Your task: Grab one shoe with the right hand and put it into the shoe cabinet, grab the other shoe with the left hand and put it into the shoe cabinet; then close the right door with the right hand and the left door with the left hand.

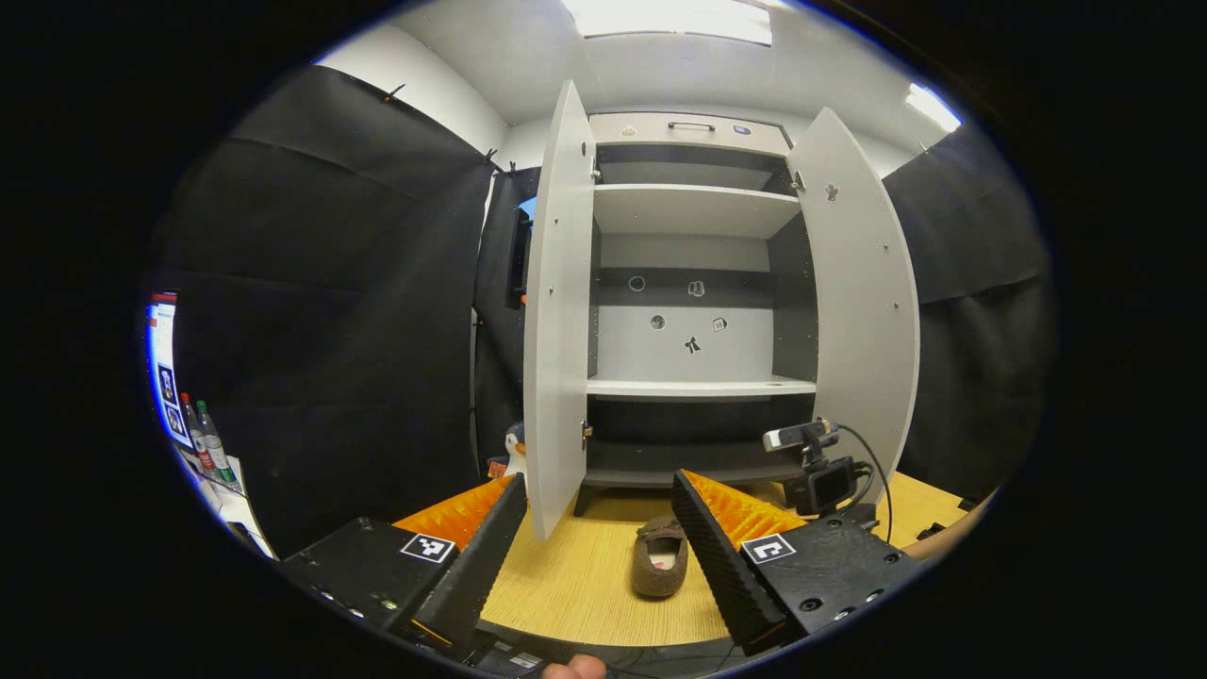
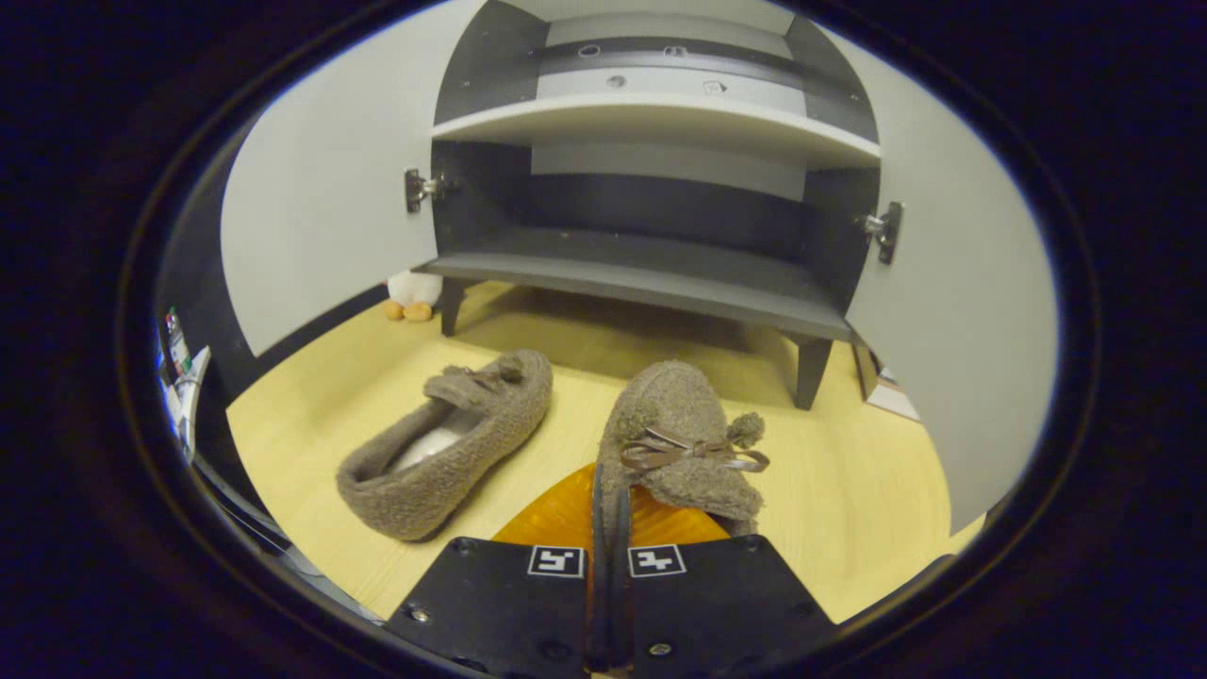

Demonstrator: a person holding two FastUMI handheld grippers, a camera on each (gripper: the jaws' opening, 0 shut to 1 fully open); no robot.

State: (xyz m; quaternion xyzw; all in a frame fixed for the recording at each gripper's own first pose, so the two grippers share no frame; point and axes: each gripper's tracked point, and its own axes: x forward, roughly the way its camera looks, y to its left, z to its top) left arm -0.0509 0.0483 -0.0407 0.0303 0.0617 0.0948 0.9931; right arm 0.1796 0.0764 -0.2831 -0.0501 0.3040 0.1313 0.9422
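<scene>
Pale wood worktop [image 2: 849, 500], white two-door shoe cabinet [image 2: 660, 273] open at back. Right tongs [image 2: 608, 509] clamped on fuzzy brown slipper with ribbon bow [image 2: 674, 415] before cabinet; second fuzzy brown slipper [image 2: 453, 443] lies beside. Left tongs [image 1: 599, 533] apart, hovering.

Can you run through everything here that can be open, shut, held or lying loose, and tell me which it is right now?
Left door: open.
Right door: open.
Shoe cabinet: shelves bare, no shoe inside yet.
Right gripper: shut on the edge of the right shoe.
Left shoe: lying loose on the floor, untouched.
Left gripper: open, holding nothing.
</scene>
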